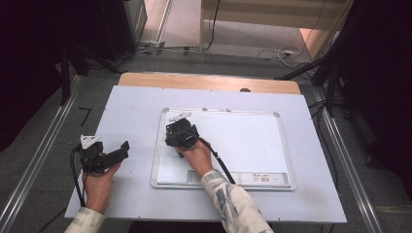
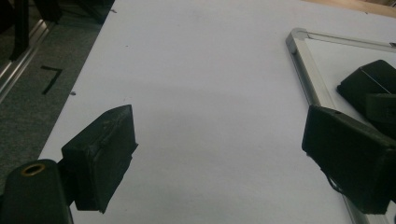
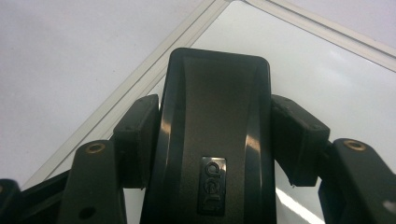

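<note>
Right claw [image 1: 179, 130] over the whiteboard's [image 1: 252, 145] left end, left claw [image 1: 119, 150] beside it on the white sheet [image 1: 136, 97].

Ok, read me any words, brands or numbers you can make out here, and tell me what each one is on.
"deli": raised letters on the black whiteboard eraser held between the right gripper's fingers.
"7"-shaped black mark: on the grey floor left of the table.
Label with barcode on the whiteboard's bottom frame: too small to read.

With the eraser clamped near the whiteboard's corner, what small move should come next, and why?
Probably a short sweep along the whiteboard away from that corner: the right gripper is shut on the black eraser, which sits over the board by its frame.
</note>
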### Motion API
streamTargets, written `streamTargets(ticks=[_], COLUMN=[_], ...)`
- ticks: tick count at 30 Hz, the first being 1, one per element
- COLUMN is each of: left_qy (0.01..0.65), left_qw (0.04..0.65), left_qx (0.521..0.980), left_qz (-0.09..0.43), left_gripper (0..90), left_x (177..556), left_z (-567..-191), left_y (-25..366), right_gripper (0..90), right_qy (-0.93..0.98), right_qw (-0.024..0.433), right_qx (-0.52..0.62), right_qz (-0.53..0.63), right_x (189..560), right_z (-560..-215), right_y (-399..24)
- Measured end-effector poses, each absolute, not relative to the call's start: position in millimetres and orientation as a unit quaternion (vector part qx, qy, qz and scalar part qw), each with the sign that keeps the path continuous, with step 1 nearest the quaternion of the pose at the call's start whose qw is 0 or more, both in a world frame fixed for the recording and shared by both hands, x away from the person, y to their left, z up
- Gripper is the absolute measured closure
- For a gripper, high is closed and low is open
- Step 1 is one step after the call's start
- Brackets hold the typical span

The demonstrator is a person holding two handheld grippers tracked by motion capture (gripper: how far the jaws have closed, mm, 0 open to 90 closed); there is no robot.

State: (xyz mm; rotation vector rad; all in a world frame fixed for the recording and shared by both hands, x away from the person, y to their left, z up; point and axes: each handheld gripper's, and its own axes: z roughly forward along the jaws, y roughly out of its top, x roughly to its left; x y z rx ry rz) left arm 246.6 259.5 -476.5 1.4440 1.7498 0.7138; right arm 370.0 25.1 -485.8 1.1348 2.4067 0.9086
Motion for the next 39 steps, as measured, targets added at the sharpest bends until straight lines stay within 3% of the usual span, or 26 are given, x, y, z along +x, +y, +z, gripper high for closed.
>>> streamTargets(ticks=[9, 22, 39], left_qy=[0.684, 0.684, 0.683], left_qw=[0.370, 0.370, 0.365], left_qx=[0.564, 0.563, 0.567], left_qz=[0.277, 0.279, 0.280], left_gripper=[10.0, 10.0, 10.0], left_x=[246.8, 246.6, 250.1], left_z=[-476.8, -476.9, -478.2], left_y=[259.5, 258.3, 256.2], right_gripper=[36.1, 36.0, 36.0], right_qy=[0.846, 0.832, 0.776], right_qw=[0.172, 0.177, 0.222], right_qx=[0.392, 0.391, 0.481], right_qz=[0.317, 0.350, 0.341], right_x=[364.3, 354.7, 385.1], right_z=[-485.2, -458.7, -443.3], right_y=[19.6, 0.0, -109.1])
